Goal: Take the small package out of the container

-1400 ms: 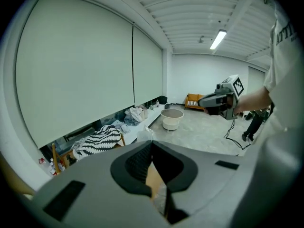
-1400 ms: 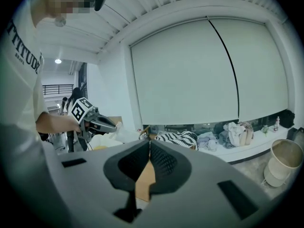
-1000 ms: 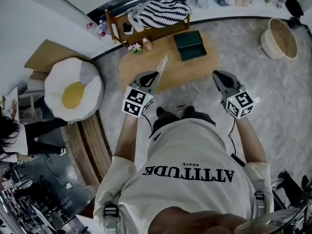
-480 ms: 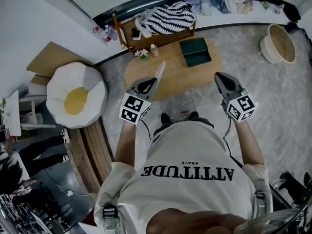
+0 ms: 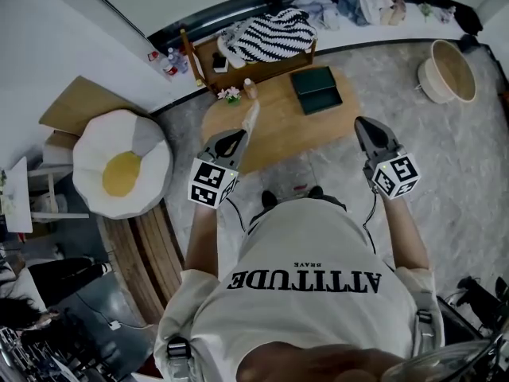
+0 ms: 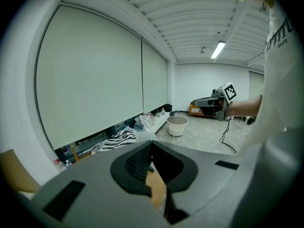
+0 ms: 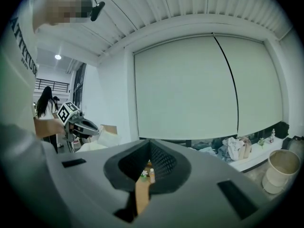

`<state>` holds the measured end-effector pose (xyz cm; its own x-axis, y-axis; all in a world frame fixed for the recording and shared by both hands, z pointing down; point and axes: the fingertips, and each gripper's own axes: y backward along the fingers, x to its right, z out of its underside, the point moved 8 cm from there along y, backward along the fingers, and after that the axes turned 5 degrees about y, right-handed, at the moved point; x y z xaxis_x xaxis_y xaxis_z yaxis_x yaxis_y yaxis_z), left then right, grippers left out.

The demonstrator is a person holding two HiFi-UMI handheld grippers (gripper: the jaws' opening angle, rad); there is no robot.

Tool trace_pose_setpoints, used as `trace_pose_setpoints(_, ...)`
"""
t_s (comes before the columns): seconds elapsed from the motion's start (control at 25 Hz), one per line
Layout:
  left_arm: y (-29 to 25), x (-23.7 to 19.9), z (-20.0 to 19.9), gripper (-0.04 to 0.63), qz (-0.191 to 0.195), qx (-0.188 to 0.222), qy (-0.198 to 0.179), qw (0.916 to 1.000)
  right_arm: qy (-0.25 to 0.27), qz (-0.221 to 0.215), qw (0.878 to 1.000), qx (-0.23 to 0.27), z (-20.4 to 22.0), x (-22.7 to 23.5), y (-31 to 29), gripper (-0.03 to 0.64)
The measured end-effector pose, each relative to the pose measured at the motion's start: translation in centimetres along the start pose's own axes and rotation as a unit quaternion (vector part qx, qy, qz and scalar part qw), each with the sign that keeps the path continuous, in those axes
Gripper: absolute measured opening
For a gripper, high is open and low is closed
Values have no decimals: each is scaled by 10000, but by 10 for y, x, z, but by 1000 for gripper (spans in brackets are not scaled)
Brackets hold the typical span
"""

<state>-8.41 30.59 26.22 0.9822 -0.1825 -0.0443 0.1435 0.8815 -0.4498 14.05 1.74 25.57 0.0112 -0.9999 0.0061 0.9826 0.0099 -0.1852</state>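
Observation:
A dark green container (image 5: pixel 316 90) lies open on the far right part of the oval wooden table (image 5: pixel 278 126). My left gripper (image 5: pixel 238 136) hovers over the table's near left edge, shut on a thin pale small package (image 5: pixel 251 118) that sticks out past its tips. In the left gripper view the left gripper (image 6: pixel 152 144) has its jaws together, with a tan sliver low in the slit. My right gripper (image 5: pixel 362 124) hangs off the table's near right end, shut and holding nothing. Through the slit of the right gripper (image 7: pixel 150 142) the table shows.
A small flower bunch (image 5: pixel 231 94) and a little bottle (image 5: pixel 248 88) stand at the table's far left. Behind it is a wooden crate with striped cloth (image 5: pixel 266 34). An egg-shaped cushion (image 5: pixel 123 161) lies left, a wicker basket (image 5: pixel 448 70) far right. A person (image 5: pixel 32 293) is at lower left.
My left gripper, still holding the package, has drawn back and leftward from the table. The right gripper has shifted slightly. The person at lower left has moved down the frame.

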Motion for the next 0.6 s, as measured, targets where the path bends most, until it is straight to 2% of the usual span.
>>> trace_pose_setpoints(0.6,-1,-12,-4,21,-128,93,106,9998,3,101,9999,28,-5,10,0,20)
